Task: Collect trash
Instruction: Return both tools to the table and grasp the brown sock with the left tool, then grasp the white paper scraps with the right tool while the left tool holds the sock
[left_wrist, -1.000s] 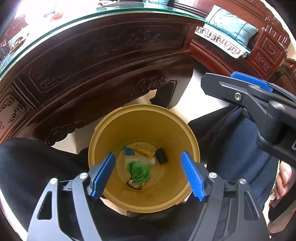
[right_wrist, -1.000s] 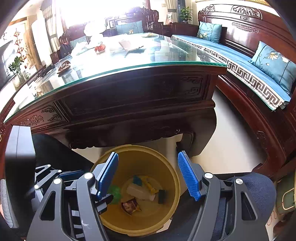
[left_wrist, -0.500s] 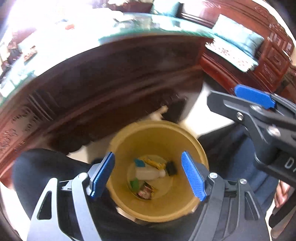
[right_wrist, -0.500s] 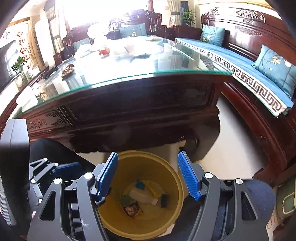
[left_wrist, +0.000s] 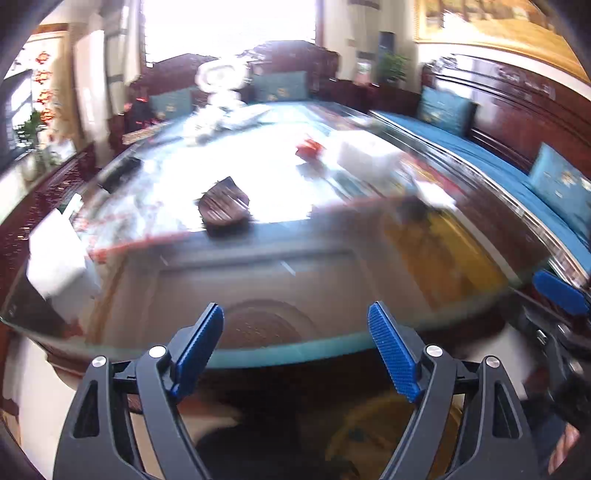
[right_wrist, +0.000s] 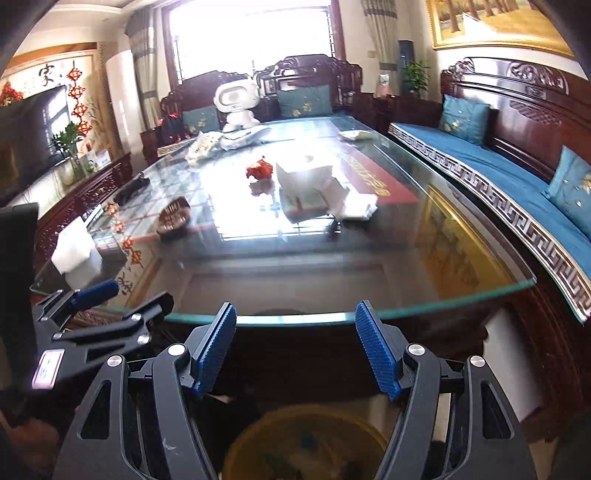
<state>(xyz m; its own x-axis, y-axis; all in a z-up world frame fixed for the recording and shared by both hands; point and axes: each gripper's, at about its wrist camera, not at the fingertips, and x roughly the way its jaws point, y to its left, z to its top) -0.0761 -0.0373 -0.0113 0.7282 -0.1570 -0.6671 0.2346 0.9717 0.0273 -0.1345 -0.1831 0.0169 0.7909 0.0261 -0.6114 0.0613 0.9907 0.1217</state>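
The yellow trash bin (right_wrist: 306, 443) sits on the floor below the near edge of the glass tabletop (right_wrist: 369, 258), and in your right wrist view its rim shows low between the two blue pads, beneath the right gripper (right_wrist: 297, 345); what lies inside is too dim to name. On the tabletop, the crumpled red wrapper (right_wrist: 260, 170) lies toward the middle, just left of the white tissue box (right_wrist: 306, 175), well apart from both claws. A dark wooden dish (right_wrist: 173, 218) rests nearer the left edge, and a white paper block (right_wrist: 72, 251) sits at the near left corner. Your right gripper's fingers stand apart with nothing between them, held just short of the tabletop's near edge. Your left gripper (left_wrist: 295, 350) is likewise spread wide and empty; its view is blurred, with the bin (left_wrist: 373, 439) low and to the right of it. A white toy robot (right_wrist: 236, 105) stands at the far edge.
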